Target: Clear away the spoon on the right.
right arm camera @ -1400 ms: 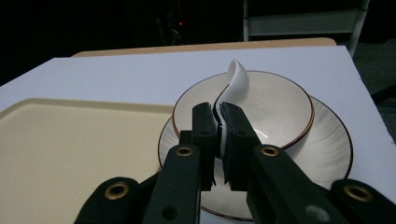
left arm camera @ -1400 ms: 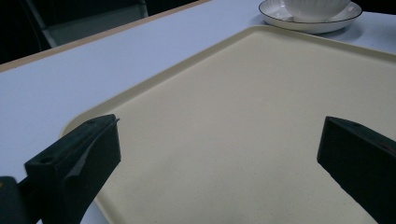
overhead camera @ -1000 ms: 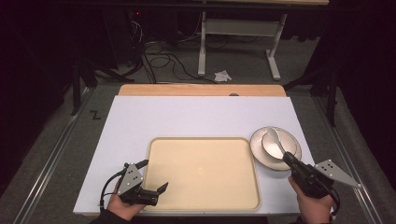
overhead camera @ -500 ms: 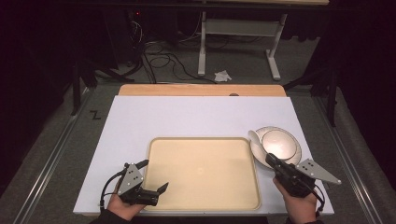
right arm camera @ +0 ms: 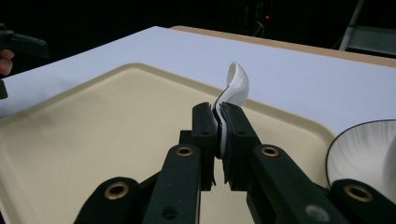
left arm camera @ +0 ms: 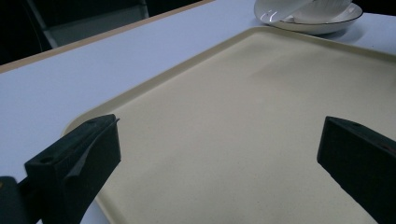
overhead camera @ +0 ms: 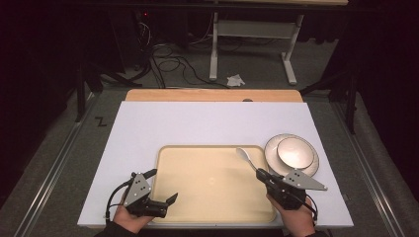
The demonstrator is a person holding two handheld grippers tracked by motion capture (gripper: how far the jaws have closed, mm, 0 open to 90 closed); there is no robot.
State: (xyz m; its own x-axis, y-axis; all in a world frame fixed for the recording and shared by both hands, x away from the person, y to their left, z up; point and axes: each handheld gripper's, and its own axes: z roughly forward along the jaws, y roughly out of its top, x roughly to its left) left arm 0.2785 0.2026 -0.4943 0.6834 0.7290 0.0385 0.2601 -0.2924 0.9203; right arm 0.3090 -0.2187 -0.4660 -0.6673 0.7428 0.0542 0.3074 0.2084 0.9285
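A: We note the right gripper [overhead camera: 261, 174] has come left off the plate [overhead camera: 276, 163] since a second ago; it then sat at the dish with the spoon over it. Now the white spoon [overhead camera: 246, 157] hangs over the right part of the tray [overhead camera: 197, 207], lower centre-right of the high view.

B: In the right gripper view we see its jaws pressed together on the spoon's handle [right arm camera: 223, 126], bowl end up and forward. We judge the spoon is lifted clear and is being carried to the tray, so the set-down is what remains.

A: The left gripper [overhead camera: 165, 202] has not shifted; it rests at the tray's lower left edge, jaws spread wide with nothing between them.

B: Edges: the tray's raised rim runs just under the spoon's path, and the plate, with a small bowl [overhead camera: 295, 152] on it, lies just right of that rim.

A: Open room: we see the tray floor bare from centre to left, and the white table [overhead camera: 207, 123] bare beyond it toward the top of the frame.
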